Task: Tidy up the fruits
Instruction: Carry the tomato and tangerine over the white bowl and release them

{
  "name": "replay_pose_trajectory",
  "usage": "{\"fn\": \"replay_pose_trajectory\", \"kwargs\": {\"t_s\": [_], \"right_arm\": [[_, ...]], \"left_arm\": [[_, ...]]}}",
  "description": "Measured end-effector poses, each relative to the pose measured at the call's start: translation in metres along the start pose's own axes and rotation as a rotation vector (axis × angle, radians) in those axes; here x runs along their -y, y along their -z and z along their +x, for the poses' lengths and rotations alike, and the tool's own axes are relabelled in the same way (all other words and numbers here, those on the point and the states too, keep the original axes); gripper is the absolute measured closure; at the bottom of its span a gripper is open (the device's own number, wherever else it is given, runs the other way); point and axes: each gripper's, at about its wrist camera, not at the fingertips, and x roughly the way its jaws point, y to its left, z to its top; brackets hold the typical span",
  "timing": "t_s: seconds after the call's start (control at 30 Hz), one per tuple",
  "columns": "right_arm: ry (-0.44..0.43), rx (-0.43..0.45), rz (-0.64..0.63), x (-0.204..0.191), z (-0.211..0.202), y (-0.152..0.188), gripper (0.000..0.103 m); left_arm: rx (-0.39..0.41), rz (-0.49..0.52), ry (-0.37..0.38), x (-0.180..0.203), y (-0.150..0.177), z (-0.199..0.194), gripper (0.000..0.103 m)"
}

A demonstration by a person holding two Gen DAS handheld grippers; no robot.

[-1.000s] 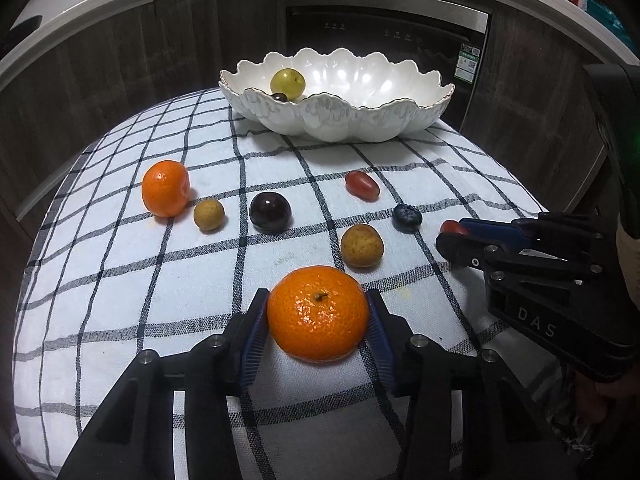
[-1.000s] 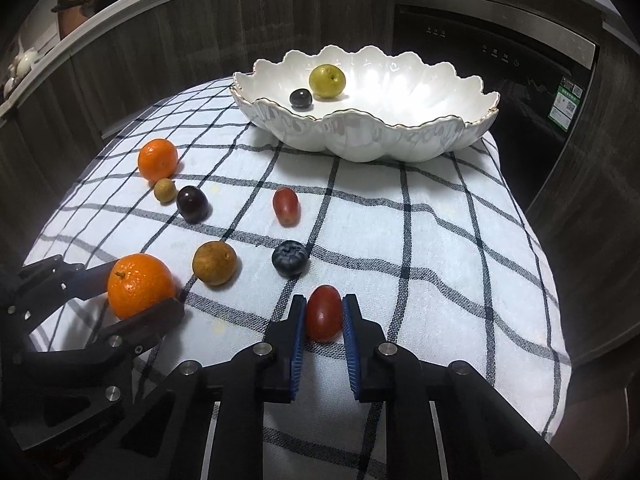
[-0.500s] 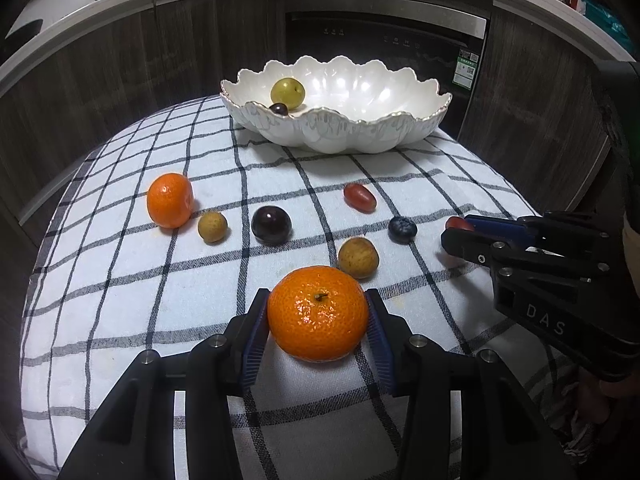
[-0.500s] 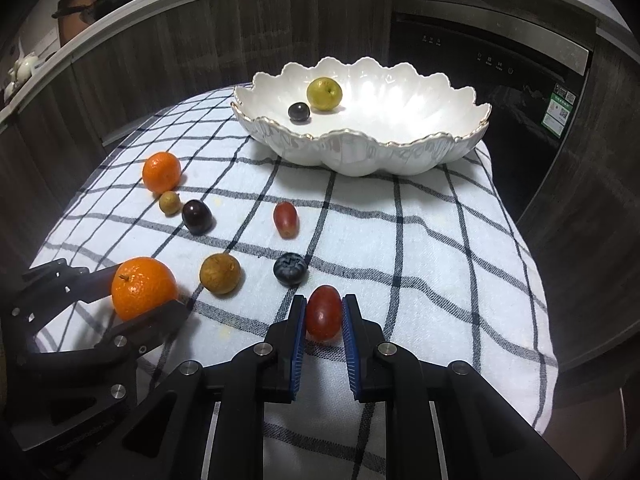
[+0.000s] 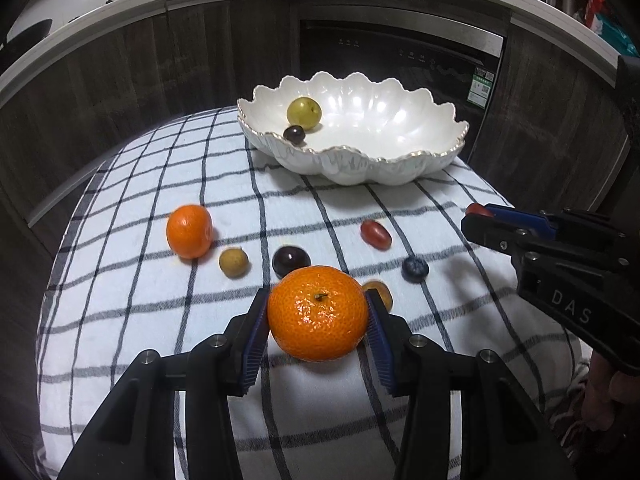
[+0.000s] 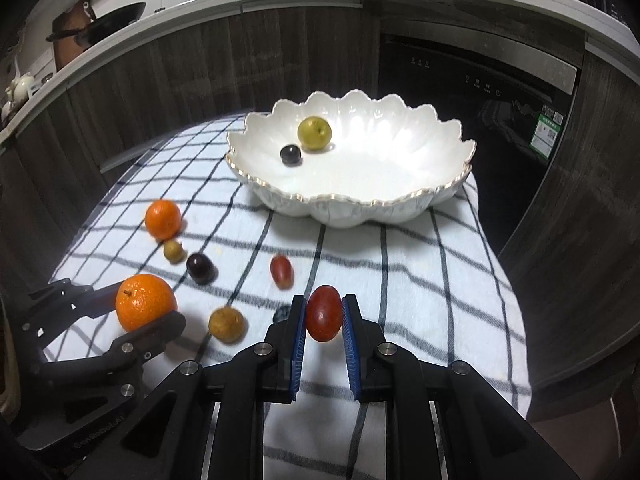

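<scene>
So both grippers are loaded up at once. The left gripper (image 5: pixel 318 314) has its blue pads clamped on either side of a big mandarin (image 5: pixel 317 313), jaws spread partway to fit it, and the fruit sits clear above the checked cloth (image 5: pixel 120 320). The right gripper (image 6: pixel 323 316) is pinched nearly all the way closed on a small red grape tomato (image 6: pixel 323 313), held upright between the pads and also off the cloth.

Loose fruit on the cloth, seen from the left wrist: a second, smaller mandarin (image 5: pixel 189 231) far left, a little tan round fruit (image 5: pixel 233 263) just right of it, then a dark plum-coloured one (image 5: pixel 291 260), and a blueberry (image 5: pixel 415 268) further right. Another red grape tomato (image 5: pixel 375 234) lies a bit farther back. A brownish round fruit (image 5: pixel 379 292) is mostly hidden behind the held mandarin; the right wrist view shows it better (image 6: pixel 226 324), sitting near and between the two grippers.

At the far end of the cloth sits the white scalloped bowl (image 5: pixel 400 160) with a gold-ish rim. Inside it, toward the left, are a yellow-green fruit (image 5: pixel 304 112) and a small dark grape (image 5: pixel 294 134) close beside it.

Behind all that are dark wood cabinet fronts (image 5: pixel 140 80) under a pale countertop (image 6: pixel 160 28).
</scene>
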Motion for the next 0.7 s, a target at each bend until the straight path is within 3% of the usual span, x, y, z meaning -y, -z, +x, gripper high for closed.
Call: {"fn": "replay_pose_trajectory", "kwargs": {"t_s": [0.7], "right_arm": [[0.068, 0.08, 0.065, 0.029, 0.0, -0.065, 0.084]], "left_arm": [[0.077, 0.018, -0.001, -0.006, -0.089, 0.016, 0.057]]}}
